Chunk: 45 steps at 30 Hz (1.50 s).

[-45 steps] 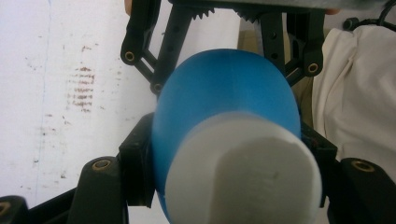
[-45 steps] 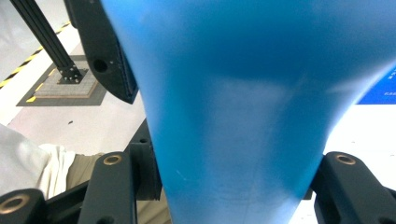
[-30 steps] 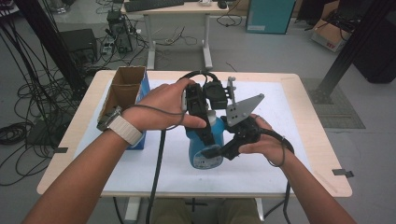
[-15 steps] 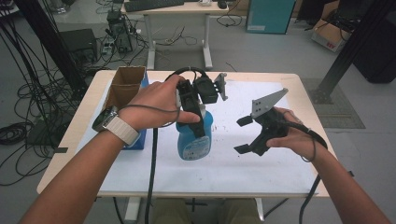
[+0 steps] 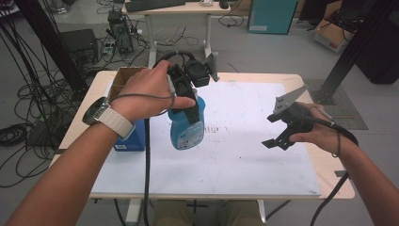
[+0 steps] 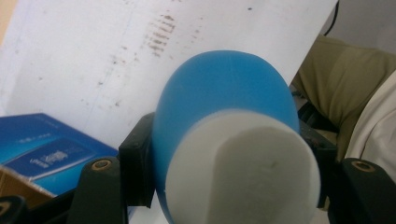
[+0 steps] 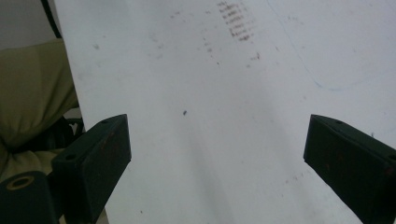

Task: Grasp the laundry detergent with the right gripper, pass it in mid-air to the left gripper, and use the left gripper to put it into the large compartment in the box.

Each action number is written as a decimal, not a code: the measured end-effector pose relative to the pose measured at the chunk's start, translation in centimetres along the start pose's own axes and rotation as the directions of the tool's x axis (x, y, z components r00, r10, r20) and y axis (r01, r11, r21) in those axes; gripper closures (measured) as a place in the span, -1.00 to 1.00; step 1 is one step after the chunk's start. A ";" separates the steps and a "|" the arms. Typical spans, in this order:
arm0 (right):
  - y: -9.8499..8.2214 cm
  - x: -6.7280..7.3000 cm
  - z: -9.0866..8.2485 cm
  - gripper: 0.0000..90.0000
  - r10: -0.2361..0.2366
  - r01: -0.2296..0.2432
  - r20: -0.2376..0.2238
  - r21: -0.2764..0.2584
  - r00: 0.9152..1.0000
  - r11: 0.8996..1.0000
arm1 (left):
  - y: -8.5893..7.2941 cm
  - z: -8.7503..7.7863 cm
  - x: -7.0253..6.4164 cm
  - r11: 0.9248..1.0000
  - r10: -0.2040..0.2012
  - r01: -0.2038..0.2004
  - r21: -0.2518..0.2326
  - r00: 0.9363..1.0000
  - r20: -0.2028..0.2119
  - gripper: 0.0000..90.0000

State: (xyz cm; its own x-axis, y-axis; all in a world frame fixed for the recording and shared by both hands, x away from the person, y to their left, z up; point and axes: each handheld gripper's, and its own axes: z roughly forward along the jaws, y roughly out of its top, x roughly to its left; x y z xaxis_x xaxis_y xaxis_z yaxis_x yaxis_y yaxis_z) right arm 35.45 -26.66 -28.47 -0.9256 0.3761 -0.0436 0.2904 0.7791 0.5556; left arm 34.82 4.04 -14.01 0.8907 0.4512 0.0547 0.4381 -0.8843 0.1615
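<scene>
Right gripper (image 5: 277, 129) swung off bottle (image 5: 187, 129), jaws wide; left gripper (image 5: 186, 96) pinching it over stained sheet (image 5: 244, 141).

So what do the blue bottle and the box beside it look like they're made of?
Blue bottle: probably plastic, smooth with a soft sheen, with a printed label and a matte white end. Box: looks like brown cardboard at its open flaps, with a glossy blue printed side.

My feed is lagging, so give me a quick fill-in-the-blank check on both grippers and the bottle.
1. The left gripper is shut on the ____ bottle.
2. The right gripper holds ____ between its fingers.
3. The cardboard box stands on the bottle's ____ side in the high view.

Missing words: blue; nothing; left
</scene>
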 end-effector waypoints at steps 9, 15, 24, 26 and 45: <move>-2.4 -1.5 -0.8 -0.83 0.066 -0.068 0.048 0.043 0.997 0.997 | -0.1 -3.1 1.8 0.993 -0.115 0.116 0.014 0.993 -0.035 -0.16; -3.3 -1.9 -1.1 -0.83 0.082 -0.086 0.067 0.063 0.994 0.994 | -0.4 -5.4 3.2 0.977 -0.213 0.214 0.005 0.974 -0.081 -0.16; -3.4 -2.1 -1.3 -0.83 0.073 -0.078 0.072 0.073 0.995 0.994 | -1.3 -7.6 5.5 0.935 -0.355 0.356 -0.015 0.929 -0.103 -0.16; -3.4 -2.2 -1.3 -0.83 0.063 -0.069 0.075 0.079 0.995 0.994 | -1.6 -8.1 6.0 0.917 -0.399 0.399 -0.022 0.911 -0.105 -0.16; -4.0 -3.1 -1.4 -0.82 0.091 -0.097 0.088 0.064 0.992 0.993 | -5.7 -10.0 11.3 0.715 -0.694 0.694 -0.082 0.692 -0.201 -0.16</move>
State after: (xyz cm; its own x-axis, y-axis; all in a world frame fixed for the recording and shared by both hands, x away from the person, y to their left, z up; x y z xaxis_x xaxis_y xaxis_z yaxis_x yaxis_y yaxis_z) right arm 36.77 -31.64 -29.38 -0.8701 0.4884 -0.0657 0.3940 0.7696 0.5025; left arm 41.20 15.40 -4.43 0.2876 0.9496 0.1244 0.9214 -0.3098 0.2345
